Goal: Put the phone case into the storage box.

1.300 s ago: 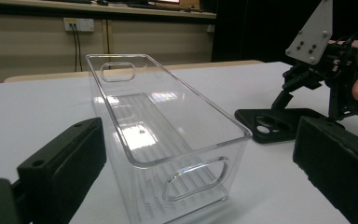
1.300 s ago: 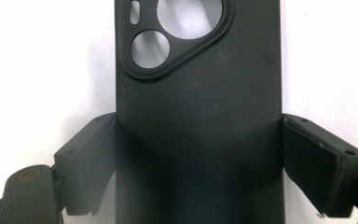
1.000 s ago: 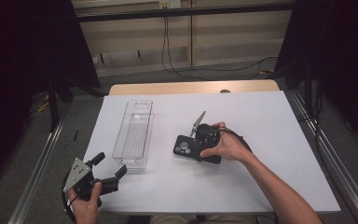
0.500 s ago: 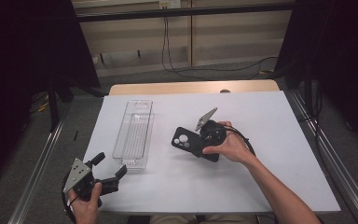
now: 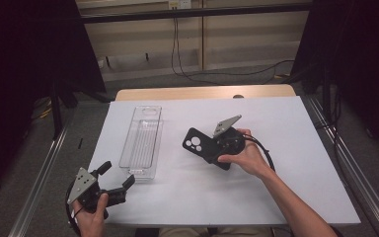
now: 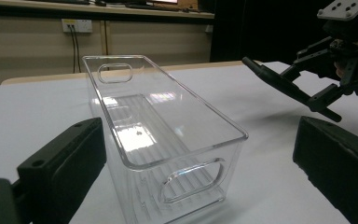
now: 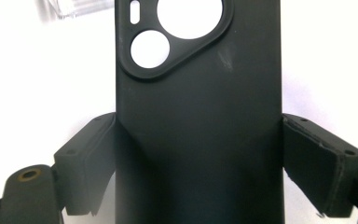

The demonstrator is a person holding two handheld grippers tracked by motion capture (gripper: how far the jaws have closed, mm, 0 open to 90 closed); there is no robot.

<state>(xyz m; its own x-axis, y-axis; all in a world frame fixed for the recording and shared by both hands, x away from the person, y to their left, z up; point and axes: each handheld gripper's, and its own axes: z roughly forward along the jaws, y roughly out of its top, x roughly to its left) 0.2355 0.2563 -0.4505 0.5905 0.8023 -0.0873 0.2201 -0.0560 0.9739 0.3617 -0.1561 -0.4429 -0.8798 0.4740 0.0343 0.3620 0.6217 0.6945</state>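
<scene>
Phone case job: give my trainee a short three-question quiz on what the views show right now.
1. True or false: the right claw is shut on the black phone case.
2. Where does the clear bin sit relative to the phone case in the high view? A) left of it B) right of it C) under it
3. Fill in: the left claw has its jaws ____, near the bin's closest end.

Key: 1 true; 2 A; 3 open, nothing between them.

Left tool (image 5: 114, 183) low, jaws spread wide; right tool (image 5: 212, 150) clamped, raised.
</scene>
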